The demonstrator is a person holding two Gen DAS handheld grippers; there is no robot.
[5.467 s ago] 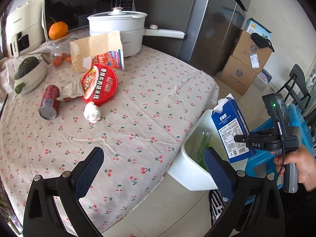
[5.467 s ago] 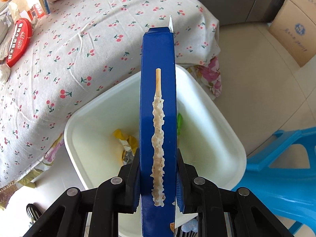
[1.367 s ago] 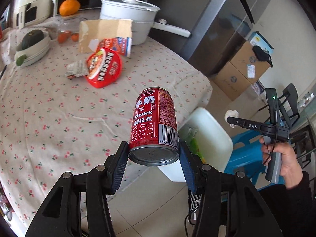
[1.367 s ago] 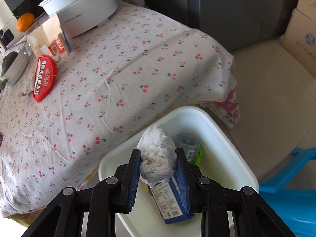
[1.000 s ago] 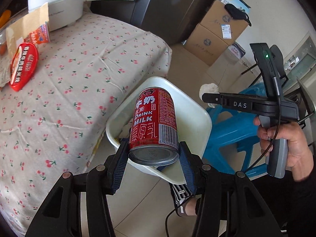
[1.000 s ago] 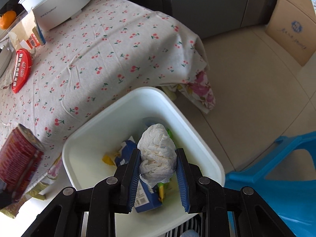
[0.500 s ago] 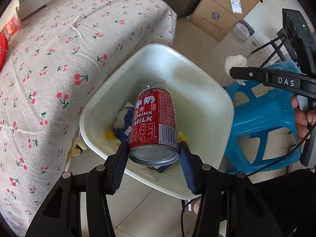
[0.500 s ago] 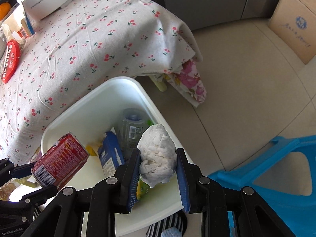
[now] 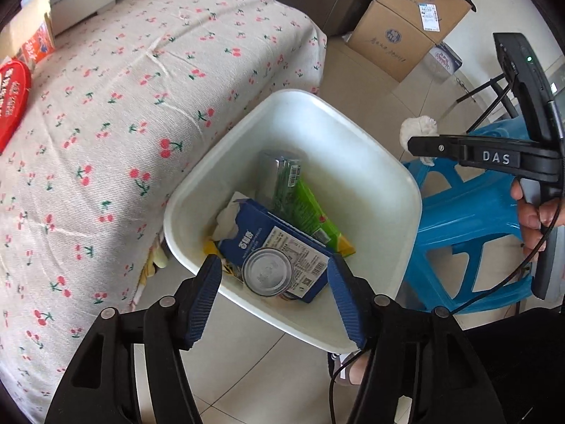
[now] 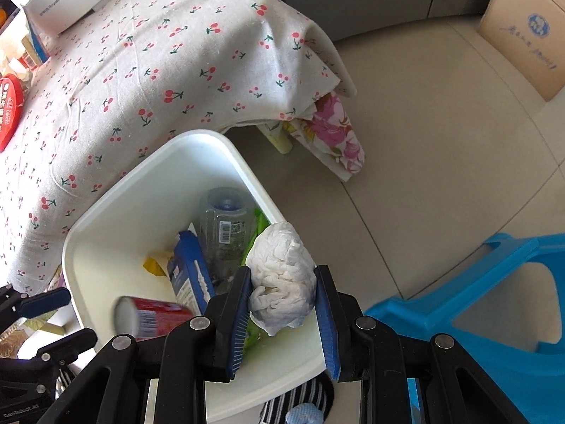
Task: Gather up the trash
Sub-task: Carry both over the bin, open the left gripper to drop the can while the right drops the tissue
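Observation:
The white bin (image 9: 353, 130) stands on the floor beside the table. My left gripper (image 9: 273, 272) hangs right over it, jaws opening, nothing pressed between them. Below them the red milk can (image 9: 268, 271) lies loose in the bin, end-on, against a blue carton (image 9: 275, 236). The right wrist view shows the same can (image 10: 155, 314) blurred inside the bin (image 10: 141, 176). My right gripper (image 10: 282, 304) is shut on a crumpled white tissue (image 10: 282, 275) above the bin's near corner. A green packet (image 9: 310, 208) and a clear bottle (image 10: 222, 233) also lie inside.
The table with the cherry-print cloth (image 9: 123, 106) borders the bin on the left, with a red lid (image 9: 10, 102) on it. A blue plastic stool (image 9: 466, 219) stands to the right. Cardboard boxes (image 9: 406, 24) sit further back. A striped foot (image 10: 303, 406) shows below the bin.
The left gripper's jaws spread and let go of the red can, which dropped into the bin. Both grippers came lower over the bin. The right gripper still holds the tissue.

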